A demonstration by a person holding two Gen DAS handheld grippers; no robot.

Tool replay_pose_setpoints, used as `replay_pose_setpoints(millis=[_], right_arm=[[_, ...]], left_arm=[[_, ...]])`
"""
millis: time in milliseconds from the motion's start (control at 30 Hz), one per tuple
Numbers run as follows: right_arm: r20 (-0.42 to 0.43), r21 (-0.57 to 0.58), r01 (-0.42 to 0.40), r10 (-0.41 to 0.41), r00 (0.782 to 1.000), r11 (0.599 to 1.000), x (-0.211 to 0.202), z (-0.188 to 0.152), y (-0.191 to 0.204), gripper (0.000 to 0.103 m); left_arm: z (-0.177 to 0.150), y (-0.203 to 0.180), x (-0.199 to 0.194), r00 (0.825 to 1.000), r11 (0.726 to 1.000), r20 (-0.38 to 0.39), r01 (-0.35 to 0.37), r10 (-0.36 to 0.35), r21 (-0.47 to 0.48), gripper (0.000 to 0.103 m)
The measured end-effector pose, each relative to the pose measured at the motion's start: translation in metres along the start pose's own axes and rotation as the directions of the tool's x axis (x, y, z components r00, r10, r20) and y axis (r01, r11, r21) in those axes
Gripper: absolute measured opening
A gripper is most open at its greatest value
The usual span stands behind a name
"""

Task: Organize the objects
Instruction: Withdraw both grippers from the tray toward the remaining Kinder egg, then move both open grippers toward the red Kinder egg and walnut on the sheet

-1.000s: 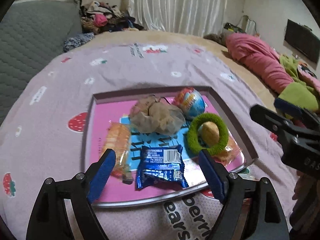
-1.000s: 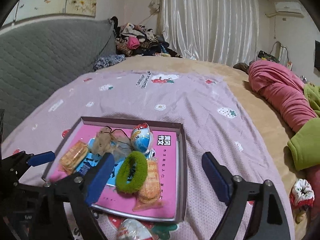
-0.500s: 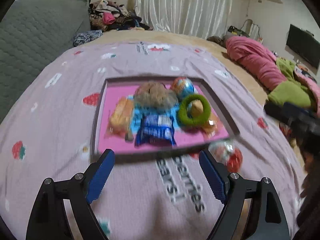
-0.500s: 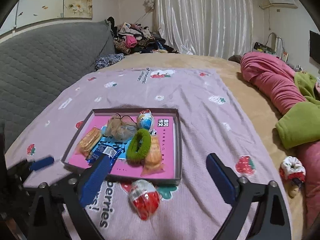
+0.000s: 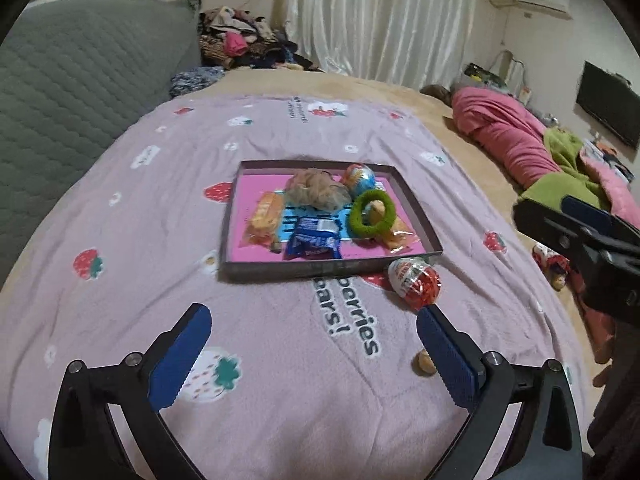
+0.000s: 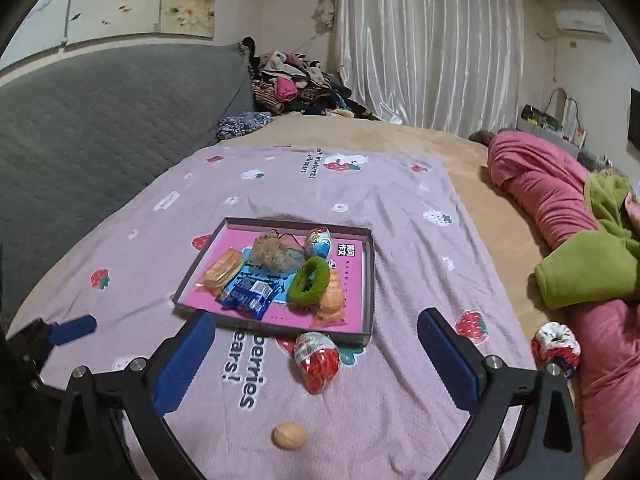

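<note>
Bed blanket [image 6: 400, 216]: w/ both jaws empty, L opening, R wide, straddle red egg [image 6: 318, 362] lengthwise, lift into tray [image 6: 370, 280].

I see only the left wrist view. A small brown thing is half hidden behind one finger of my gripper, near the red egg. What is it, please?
Observer: The right wrist view shows it whole. It is a small round tan ball with a seam, lying alone on the blanket, clear of the red egg.
Operator: And the right gripper? I see only its side.
Observer: The right gripper holds nothing. Its jaws are opening, with nothing gripped between the pads.
Operator: Something sits behind it on the bed, mostly covered for me.
Observer: That is a white and red fabric item, off the blanket, lying beside the pink quilt.
</note>
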State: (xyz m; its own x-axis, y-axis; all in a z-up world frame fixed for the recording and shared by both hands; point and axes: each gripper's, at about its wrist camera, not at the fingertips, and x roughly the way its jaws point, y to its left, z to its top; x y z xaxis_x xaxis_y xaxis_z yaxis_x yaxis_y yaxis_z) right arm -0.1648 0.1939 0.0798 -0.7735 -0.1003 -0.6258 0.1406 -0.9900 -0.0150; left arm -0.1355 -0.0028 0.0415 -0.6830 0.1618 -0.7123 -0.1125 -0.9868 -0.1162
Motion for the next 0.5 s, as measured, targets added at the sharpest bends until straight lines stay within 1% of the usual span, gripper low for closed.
replay_pose_setpoints(millis=[100, 200, 267, 333, 400, 500], right_arm=[[0.006, -0.003, -0.008, 0.008, 1.000, 1.000, -0.016, -0.002, 0.003, 0.102], [0.008, -0.008, -0.020, 0.020, 1.000, 1.000, -0.030, -0.002, 0.004, 0.102], [-0.007, -0.021, -0.025, 0.025, 1.000, 0.999, -0.034, -0.001, 0.005, 0.102], [-0.022, -0.038, -0.004, 0.003, 1.000, 0.999, -0.039, -0.002, 0.007, 0.102], [-0.017, -0.037, 0.002, -0.003, 1.000, 0.999, -0.045, -0.002, 0.006, 0.102], [-0.001, -0.025, -0.008, 0.008, 1.000, 1.000, -0.059, -0.001, 0.006, 0.102]], left_arm=[[-0.005, 0.004, -0.016, 1.000, 1.000, 0.011, -0.026, 0.026, -0.012, 0.103], [-0.011, 0.003, -0.030, 0.999, 0.999, 0.011, -0.032, 0.032, -0.009, 0.103], [-0.015, 0.000, -0.039, 0.999, 0.999, 0.018, -0.047, 0.047, -0.007, 0.103], [-0.017, -0.002, -0.047, 0.999, 0.999, 0.025, -0.046, 0.046, -0.011, 0.103], [-0.019, -0.004, -0.052, 0.999, 0.999, 0.018, -0.042, 0.042, -0.008, 0.103], [-0.022, -0.010, -0.064, 0.998, 0.998, 0.034, -0.059, 0.059, 0.005, 0.103]])
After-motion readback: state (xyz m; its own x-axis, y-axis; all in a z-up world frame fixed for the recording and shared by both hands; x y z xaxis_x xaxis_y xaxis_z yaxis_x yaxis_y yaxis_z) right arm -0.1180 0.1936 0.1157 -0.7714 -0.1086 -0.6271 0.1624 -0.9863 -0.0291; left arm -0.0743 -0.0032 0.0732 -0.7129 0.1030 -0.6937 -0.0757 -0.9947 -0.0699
